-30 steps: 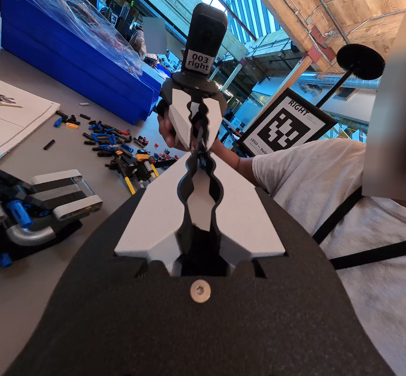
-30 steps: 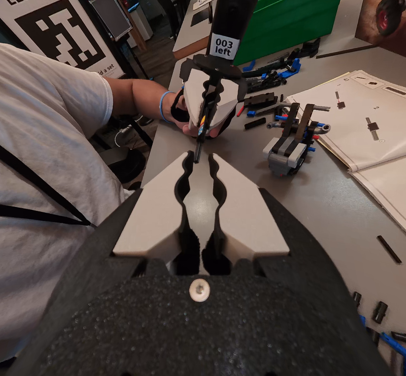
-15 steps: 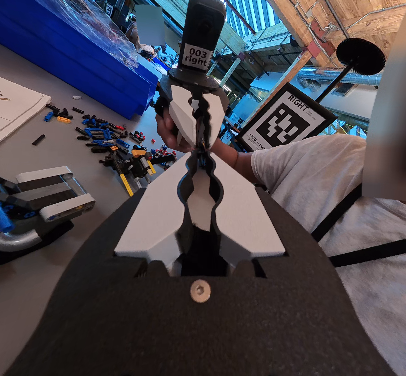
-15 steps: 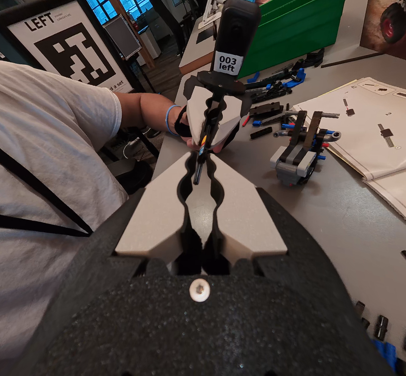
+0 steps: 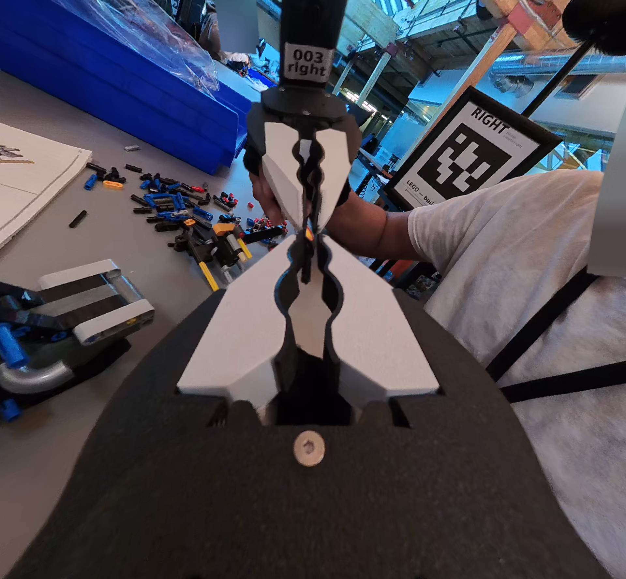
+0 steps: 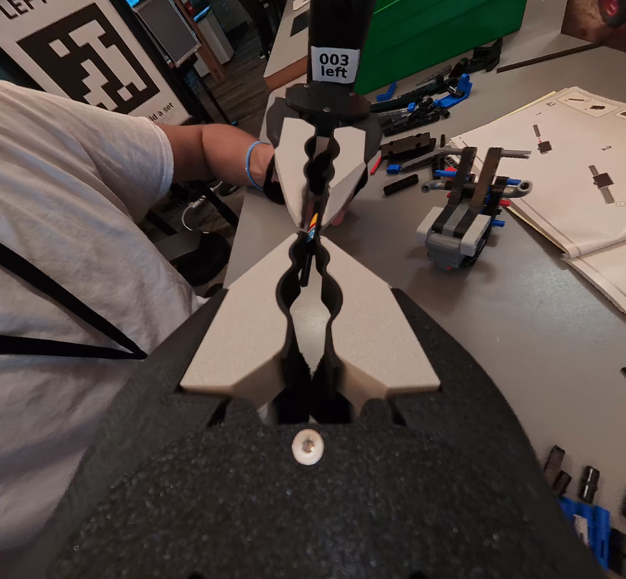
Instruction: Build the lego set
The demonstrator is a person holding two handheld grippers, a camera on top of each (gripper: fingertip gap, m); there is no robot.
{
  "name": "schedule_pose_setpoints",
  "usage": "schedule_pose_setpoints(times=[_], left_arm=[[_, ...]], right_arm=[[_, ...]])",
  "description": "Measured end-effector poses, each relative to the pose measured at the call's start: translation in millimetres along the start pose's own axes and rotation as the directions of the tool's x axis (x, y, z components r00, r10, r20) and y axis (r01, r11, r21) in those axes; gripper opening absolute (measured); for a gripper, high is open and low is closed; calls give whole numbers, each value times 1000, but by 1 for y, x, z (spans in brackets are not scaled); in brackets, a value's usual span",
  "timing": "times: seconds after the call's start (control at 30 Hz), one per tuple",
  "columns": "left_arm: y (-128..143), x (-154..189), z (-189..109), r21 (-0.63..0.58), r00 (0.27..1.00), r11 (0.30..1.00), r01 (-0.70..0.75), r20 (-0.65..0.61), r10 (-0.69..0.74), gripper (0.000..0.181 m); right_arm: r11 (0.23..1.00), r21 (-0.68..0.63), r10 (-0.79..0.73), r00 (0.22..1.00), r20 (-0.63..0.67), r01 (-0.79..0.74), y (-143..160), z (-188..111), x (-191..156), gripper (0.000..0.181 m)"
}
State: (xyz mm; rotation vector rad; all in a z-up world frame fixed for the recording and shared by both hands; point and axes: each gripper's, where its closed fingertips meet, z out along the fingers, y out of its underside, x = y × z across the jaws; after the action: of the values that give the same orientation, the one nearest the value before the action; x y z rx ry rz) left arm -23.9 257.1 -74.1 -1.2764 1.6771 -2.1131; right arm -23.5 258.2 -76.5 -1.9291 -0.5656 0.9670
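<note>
**Tip-to-tip handover in mid-air**

Left gripper [image 5: 306,244] pinches a thin black lego piece with a striped sticker [image 6: 312,224]; right gripper [image 6: 306,241] closes around its free end, tips nearly touching, apparently to regrip it above the grey table [image 6: 440,309].

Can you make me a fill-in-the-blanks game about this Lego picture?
1. The big bin behind the left gripper in the right wrist view is coloured ____.
2. The half-built model stands on the ____.
3. The thin black piece is pinched between both ____.

Missing words: green; table; grippers
</note>
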Motion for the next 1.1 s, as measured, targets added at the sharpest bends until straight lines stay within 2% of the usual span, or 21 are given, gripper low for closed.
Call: schedule_pose_setpoints(times=[0.23, 0.4, 0.7, 1.1], left_arm=[[0, 4, -1, -6, 997, 998, 58, -43, -58, 0], [-2, 6, -2, -2, 1000, 1000, 11, -22, -11, 0], [5, -1, -4, -70, 988, 988, -135, 63, 139, 0], [12, -8, -9, -161, 972, 968, -192, 107, 210, 0]], right_arm=[[999, -6, -38, 999, -12, 37, 0, 2, -3, 4], [999, 24, -30, 1000, 4, 29, -3, 1, -4, 5], [997, -21, -80, 996, -35, 79, 1, -5, 1, 3], [997, 0, -78, 996, -53, 78, -2, -11, 6, 3]])
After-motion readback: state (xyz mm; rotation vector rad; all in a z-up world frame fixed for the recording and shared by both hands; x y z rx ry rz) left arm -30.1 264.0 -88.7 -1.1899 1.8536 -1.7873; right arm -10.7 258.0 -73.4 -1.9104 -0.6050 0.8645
